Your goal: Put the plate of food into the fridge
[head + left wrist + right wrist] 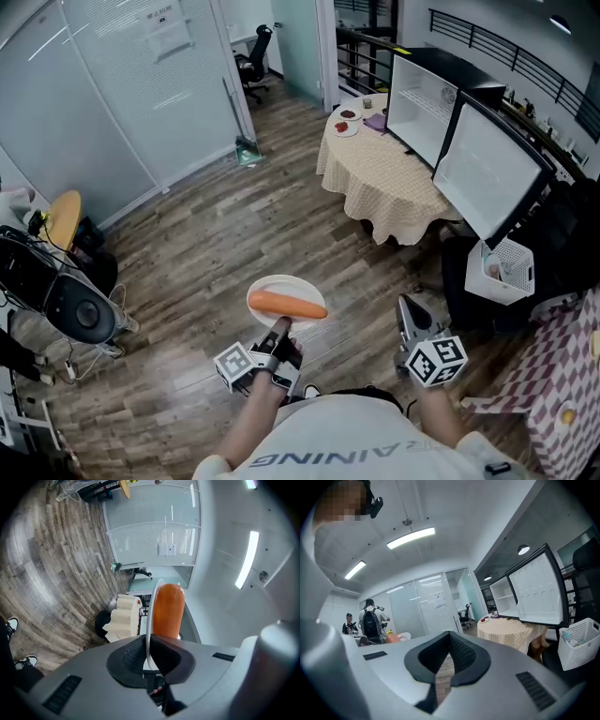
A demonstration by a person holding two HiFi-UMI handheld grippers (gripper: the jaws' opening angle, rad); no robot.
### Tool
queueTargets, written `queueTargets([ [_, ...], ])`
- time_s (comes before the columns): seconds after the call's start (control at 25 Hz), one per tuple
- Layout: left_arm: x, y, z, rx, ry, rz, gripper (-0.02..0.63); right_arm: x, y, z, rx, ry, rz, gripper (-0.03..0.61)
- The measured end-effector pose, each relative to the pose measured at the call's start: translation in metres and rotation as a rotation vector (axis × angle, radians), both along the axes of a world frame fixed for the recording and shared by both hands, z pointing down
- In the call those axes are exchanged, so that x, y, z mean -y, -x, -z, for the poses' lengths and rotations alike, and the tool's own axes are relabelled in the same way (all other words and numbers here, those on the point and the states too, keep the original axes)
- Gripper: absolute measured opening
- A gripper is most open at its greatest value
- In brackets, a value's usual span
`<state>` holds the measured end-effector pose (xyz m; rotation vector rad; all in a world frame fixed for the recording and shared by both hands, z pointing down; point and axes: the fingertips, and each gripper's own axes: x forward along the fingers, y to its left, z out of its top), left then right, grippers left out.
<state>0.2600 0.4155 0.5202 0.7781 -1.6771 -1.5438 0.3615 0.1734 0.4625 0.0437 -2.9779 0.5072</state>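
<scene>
L gripper (281, 327): clamped on the near rim of the plate (281, 284); in the left gripper view the pads (131, 656) pinch that rim edge-on; you're holding it, not just propping it.
Plate: out in front of you over the wood floor (234, 234); looks about level in the head view; well apart from the fridge.
Food: one long orange piece (288, 306), carrot or sausage, can't tell which; long axis runs across you, left-right; it lies loose on the plate, so I'd expect a tilt to roll it.
R gripper (406, 307): jaws together, nothing btwn them; the right gripper view shows only floor past the tips; that's your free hand.
Fridge (419, 98): ahead and to your right, far side of the room; door (487, 173) already open, its leaf on the side nearer you; white shelves look bare.
Table (375, 178): cloth-covered, just beside the fridge opening, on its left in the head view; small dishes (347, 120) at its far edge.
Key relation: fridge lies right of the plate, yet the plate is in your L hand; R hand is nearer the door; the opening sits btwn table and door leaf.
Step, my read: carry phase; insertion not yet begun.
Watch: white basket (506, 267) below the door; keep the plate flat as you swing right.
</scene>
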Motion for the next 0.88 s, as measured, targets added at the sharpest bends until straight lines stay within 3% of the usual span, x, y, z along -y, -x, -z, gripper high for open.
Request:
queueTargets([
  [0.32,-0.037,0.028,-0.017,-0.009,0.006,-0.004,0.023,-0.04,0.027,-0.008,-0.036,-0.018,-0.004,0.021],
  [0.44,-0.037,0.039,-0.017,-0.019,-0.035,0.009,0.023,-0.047,0.035,-0.009,-0.056,-0.035,0.006,0.021],
  [0.88,-0.012,0.096,-0.029,-0.034,-0.004,0.018,0.023,-0.024,0.102,-0.016,-0.079,-0.036,0.034,0.021],
])
